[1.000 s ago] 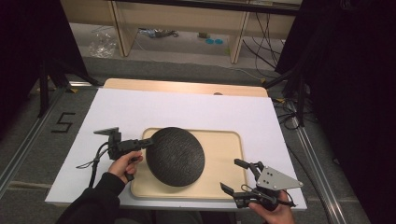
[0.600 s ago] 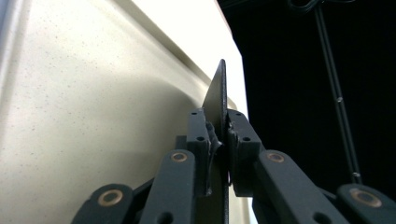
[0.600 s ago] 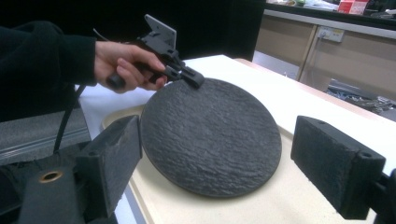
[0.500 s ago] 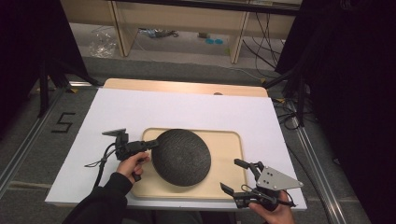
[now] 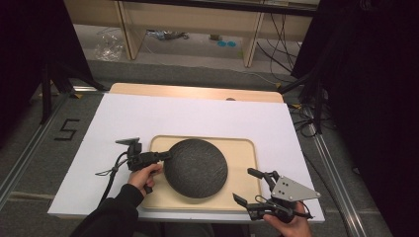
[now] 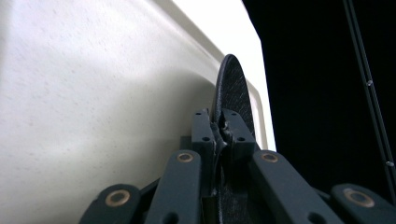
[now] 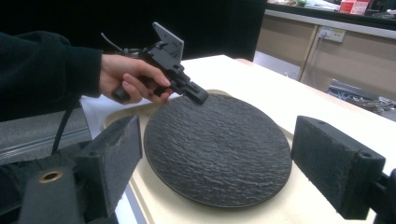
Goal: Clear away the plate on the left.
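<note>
Two grippers work at a white table that carries a pale wooden tray. One dark, rough-textured round plate lies flat in the tray, filling much of its left and middle part. On the left gripper, both jaws are closed on the plate's left rim, one above and one below the edge; in the left gripper view the plate runs edge-on straight out from between the clamped jaws, with the tray wall beyond it. At the tray's near right corner, the right gripper has its jaws spread wide and empty; in the right gripper view the plate sits between and just ahead of those two parted jaws, apart from both, and the left gripper pinches its far rim.
</note>
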Available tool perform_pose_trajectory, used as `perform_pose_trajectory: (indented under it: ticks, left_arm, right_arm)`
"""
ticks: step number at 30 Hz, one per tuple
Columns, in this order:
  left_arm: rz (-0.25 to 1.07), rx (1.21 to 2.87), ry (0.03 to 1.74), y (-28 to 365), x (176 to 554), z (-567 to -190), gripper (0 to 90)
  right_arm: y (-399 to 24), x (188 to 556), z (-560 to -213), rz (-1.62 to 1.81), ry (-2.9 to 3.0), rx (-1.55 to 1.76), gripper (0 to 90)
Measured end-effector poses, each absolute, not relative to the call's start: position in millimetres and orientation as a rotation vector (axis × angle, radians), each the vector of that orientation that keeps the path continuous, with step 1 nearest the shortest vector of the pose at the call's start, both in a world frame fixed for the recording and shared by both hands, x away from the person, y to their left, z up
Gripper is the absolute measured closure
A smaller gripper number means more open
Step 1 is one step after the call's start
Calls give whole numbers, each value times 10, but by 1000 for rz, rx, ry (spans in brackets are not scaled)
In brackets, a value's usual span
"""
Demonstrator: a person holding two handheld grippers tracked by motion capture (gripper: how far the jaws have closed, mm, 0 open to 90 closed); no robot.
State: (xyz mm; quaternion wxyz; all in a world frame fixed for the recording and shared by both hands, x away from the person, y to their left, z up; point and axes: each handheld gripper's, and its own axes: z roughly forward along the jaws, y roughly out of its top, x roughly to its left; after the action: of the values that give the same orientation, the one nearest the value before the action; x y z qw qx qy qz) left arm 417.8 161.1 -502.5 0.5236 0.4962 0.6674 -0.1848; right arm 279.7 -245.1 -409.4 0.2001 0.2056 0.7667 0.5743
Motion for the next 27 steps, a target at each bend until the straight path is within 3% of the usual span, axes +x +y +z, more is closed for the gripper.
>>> perform_pose_trajectory:
  ticks: [12,27]
  left_arm:
    - [-400,1273,1555,1591,4230,-5142,832]
    - [-412,1373,1516,1615,4245,-5151,739]
  right_arm:
    - [-2452,2800,-4092,1608,2127,582,177]
    - [-2450,2795,-4090,1605,2145,569,178]
